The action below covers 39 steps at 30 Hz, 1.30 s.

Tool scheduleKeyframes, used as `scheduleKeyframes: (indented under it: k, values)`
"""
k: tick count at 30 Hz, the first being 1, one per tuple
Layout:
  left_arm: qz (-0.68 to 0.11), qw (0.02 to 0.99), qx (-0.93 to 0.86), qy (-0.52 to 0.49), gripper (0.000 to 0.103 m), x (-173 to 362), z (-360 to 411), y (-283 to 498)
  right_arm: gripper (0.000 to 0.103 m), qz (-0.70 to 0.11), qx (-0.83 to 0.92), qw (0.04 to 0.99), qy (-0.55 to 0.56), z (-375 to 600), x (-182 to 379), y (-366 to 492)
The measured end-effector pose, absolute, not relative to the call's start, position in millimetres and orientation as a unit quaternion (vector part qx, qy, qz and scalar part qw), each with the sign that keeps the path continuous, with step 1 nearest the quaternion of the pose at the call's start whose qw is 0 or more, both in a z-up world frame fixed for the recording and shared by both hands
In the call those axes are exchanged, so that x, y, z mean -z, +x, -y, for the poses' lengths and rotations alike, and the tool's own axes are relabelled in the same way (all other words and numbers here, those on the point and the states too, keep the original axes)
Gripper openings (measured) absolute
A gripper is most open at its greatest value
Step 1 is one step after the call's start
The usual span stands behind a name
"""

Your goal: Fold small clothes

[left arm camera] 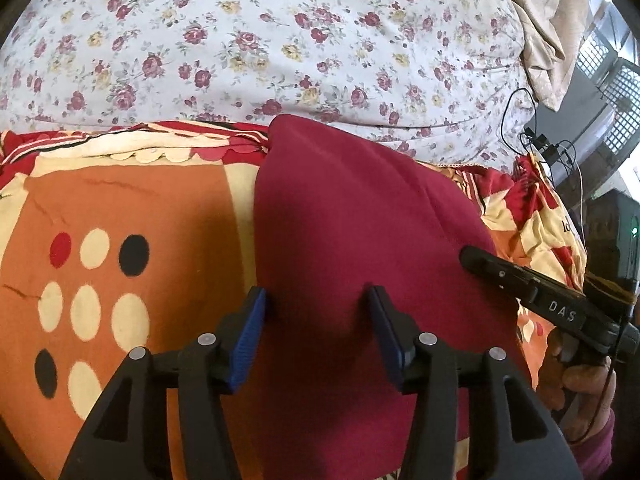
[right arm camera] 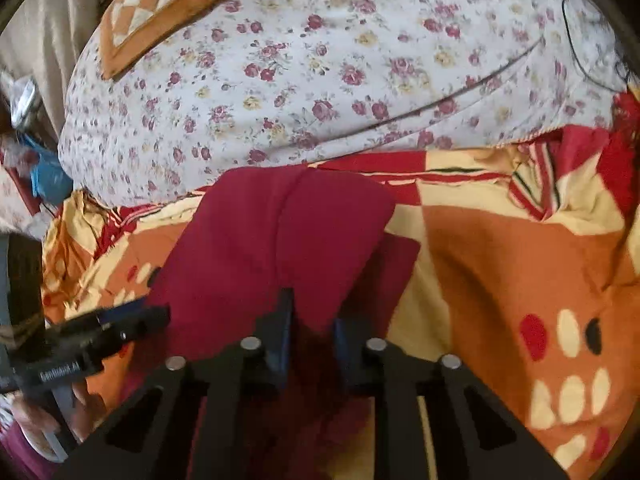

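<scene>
A maroon cloth (left arm camera: 352, 208) lies partly folded on the patterned blanket (left arm camera: 132, 200), its folded edge to the left in the left wrist view. My left gripper (left arm camera: 317, 294) is open just above the cloth's near part, blue pads (left arm camera: 248, 332) wide apart with nothing pinched. In the right wrist view the left gripper (right arm camera: 154, 312) sits at the cloth's left edge. My right gripper (right arm camera: 314, 312) is nearly closed, with a raised flap of the maroon cloth (right arm camera: 280, 232) bunched between its pads. Seen from the left wrist, the right gripper (left arm camera: 468, 256) has its tip at the cloth's right edge.
A floral sheet (left arm camera: 248, 40) covers the bed beyond the blanket. A checkered orange cushion (right arm camera: 160, 4) lies at the far left of it. Black and white cables (left arm camera: 536, 140) run off the bed's right side. A hand (left arm camera: 576, 380) holds the right gripper.
</scene>
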<state>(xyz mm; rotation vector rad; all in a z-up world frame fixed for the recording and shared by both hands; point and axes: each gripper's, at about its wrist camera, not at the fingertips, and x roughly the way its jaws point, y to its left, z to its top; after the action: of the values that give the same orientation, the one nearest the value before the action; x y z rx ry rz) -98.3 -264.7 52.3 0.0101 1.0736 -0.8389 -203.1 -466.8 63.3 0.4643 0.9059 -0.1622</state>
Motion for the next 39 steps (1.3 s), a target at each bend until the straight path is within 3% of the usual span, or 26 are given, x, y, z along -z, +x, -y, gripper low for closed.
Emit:
scheduleKeyframes:
  k: [15,16,18,19,21,22,23,24,28,34,36,37,38,39]
  values:
    - [-0.503,0.775,0.382,0.005,0.051,-44.4,272.0,-96.9,0.006,-0.430,0.087,0.864,0.246,475.5,-61.6,-221.1]
    - [-0.504,0.775,0.381,0.006,0.051,-44.1,272.0,-96.5,0.009,-0.419,0.083,0.867,0.258,477.2,-64.2,-222.9]
    - [-0.506,0.774,0.380,0.003,0.051,-42.9,272.0,-95.6,0.026,-0.407,0.076,0.867,0.277,478.2,-68.3,-225.3]
    - [-0.507,0.774,0.381,0.003,0.052,-42.4,271.8,-95.0,0.041,-0.407,0.071,0.867,0.280,476.1,-69.6,-224.6]
    - [-0.509,0.773,0.378,0.000,0.052,-41.7,272.3,-95.0,0.044,-0.417,0.065,0.868,0.263,467.8,-69.3,-220.6]
    - [-0.509,0.774,0.377,0.000,0.053,-41.9,272.8,-95.7,0.042,-0.430,0.068,0.868,0.241,460.4,-66.5,-216.9]
    - [-0.509,0.774,0.376,0.001,0.053,-42.3,273.0,-96.1,0.027,-0.438,0.074,0.867,0.226,455.6,-63.8,-215.1]
    - [-0.509,0.774,0.376,0.003,0.053,-42.7,273.0,-96.5,0.019,-0.439,0.075,0.867,0.222,453.6,-62.5,-215.9]
    - [-0.512,0.767,0.387,0.004,0.055,-44.0,271.2,-95.4,0.013,-0.419,0.069,0.873,0.238,458.7,-69.4,-233.1]
    - [-0.533,0.751,0.390,-0.013,0.064,-30.4,276.4,-87.8,0.013,-0.430,0.075,0.862,0.256,466.2,-52.0,-236.1]
    - [-0.538,0.746,0.392,-0.022,0.065,-27.9,276.2,-85.4,0.015,-0.431,0.072,0.864,0.251,465.3,-57.1,-234.8]
    - [-0.538,0.746,0.392,-0.022,0.065,-28.1,276.4,-85.2,0.027,-0.430,0.073,0.864,0.253,466.3,-58.3,-235.0]
    - [-0.537,0.747,0.392,-0.021,0.065,-28.1,276.7,-85.0,0.046,-0.428,0.077,0.863,0.257,468.0,-58.9,-235.3]
    - [-0.536,0.748,0.392,-0.020,0.065,-27.8,277.1,-84.7,0.055,-0.421,0.085,0.864,0.263,470.9,-59.5,-236.1]
